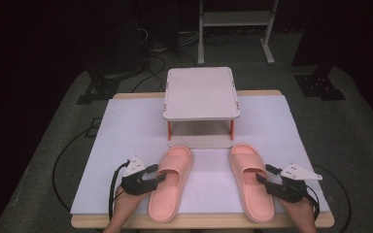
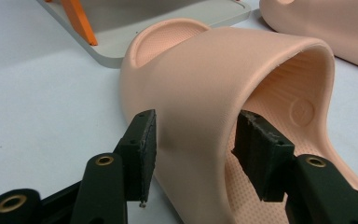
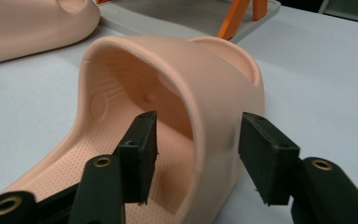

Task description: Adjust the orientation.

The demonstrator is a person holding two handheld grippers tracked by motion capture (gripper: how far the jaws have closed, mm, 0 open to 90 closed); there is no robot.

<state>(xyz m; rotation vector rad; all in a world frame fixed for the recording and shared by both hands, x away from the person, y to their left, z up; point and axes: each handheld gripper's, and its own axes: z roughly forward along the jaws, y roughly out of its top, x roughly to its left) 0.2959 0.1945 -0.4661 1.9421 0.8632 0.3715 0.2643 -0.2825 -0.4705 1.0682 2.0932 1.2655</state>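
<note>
Both slippers lie lower centre of the high view before the rack: left gripper straddles left slipper's strap wall, right gripper likewise on right slipper, pads apart, not clamped — set for paired lift.

Black left gripper, right gripper: grey three-cornered top plates, brass-ringed screws, trailing black cables.

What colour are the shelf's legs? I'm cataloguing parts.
Orange; the shelf's legs show best in the right gripper view.
</note>
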